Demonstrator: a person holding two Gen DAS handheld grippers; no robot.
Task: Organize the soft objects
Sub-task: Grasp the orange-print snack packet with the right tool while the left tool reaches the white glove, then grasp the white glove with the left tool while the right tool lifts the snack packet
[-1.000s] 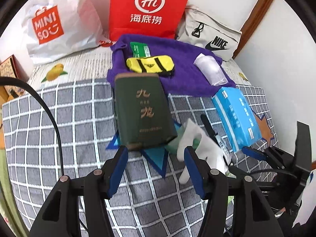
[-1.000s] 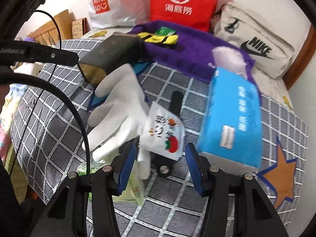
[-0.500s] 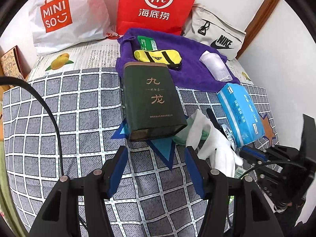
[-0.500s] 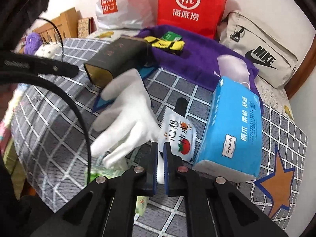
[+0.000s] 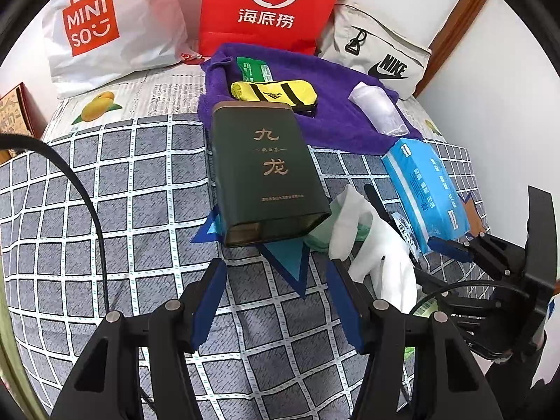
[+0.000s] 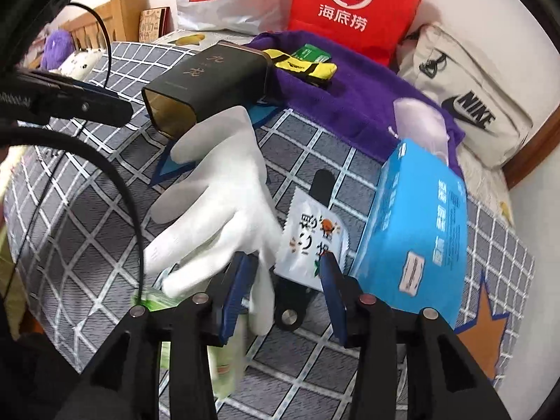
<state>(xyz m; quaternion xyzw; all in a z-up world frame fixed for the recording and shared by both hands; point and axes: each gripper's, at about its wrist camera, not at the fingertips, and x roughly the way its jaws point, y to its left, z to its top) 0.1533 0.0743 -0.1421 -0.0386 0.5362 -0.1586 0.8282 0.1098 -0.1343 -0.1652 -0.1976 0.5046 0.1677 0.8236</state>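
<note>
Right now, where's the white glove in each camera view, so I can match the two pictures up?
Left wrist view: the white glove lies right of centre, just right of the dark green tin and left of the blue tissue pack.
Right wrist view: the white glove fills the centre-left.
Shared landmark: the dark green tin, lying beside the glove's fingertips in both.

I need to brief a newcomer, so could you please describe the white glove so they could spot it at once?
On the grey checked bedspread, look between the dark green tin and the blue tissue pack. The white glove lies there, the only plain white, fingered thing.
</note>
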